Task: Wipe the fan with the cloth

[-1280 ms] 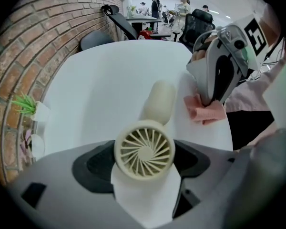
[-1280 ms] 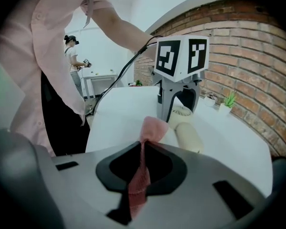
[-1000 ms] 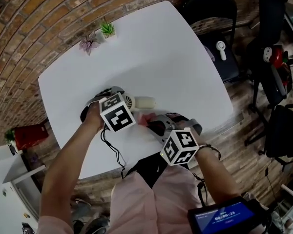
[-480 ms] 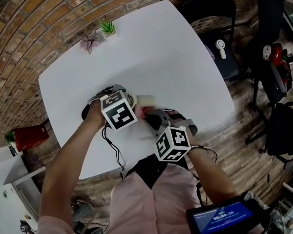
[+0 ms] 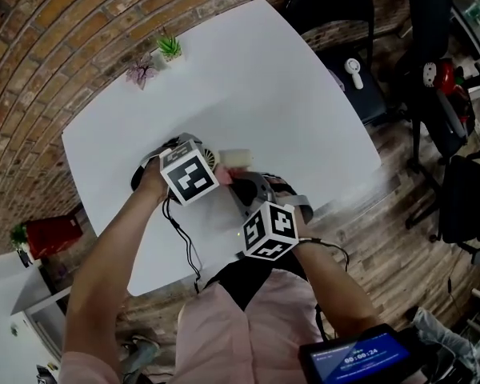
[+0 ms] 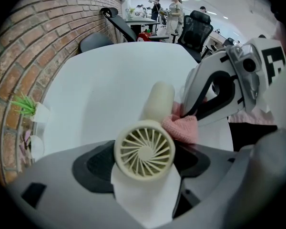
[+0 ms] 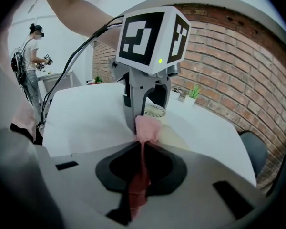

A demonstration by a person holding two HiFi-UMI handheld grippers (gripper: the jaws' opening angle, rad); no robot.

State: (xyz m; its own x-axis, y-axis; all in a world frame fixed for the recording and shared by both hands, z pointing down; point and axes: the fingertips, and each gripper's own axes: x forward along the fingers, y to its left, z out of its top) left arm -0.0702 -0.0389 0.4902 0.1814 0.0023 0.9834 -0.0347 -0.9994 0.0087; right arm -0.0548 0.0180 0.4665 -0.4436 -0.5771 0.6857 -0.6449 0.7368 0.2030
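Clamping cream fan [image 6: 148, 137] in left claw [image 6: 143, 162], right claw [image 7: 143, 147] pinching pink cloth [image 7: 147, 127] against it

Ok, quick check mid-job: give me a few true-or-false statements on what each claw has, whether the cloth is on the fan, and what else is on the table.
1. The left claw is shut on the fan. True.
2. The right claw is empty. False: it is shut on the pink cloth.
3. The cloth touches the fan beside its round grille. True.
4. The fan lies loose on the table. False: the left claw holds it by its head.
5. Two small plants stand at the table's far corner, by the brick wall. True.
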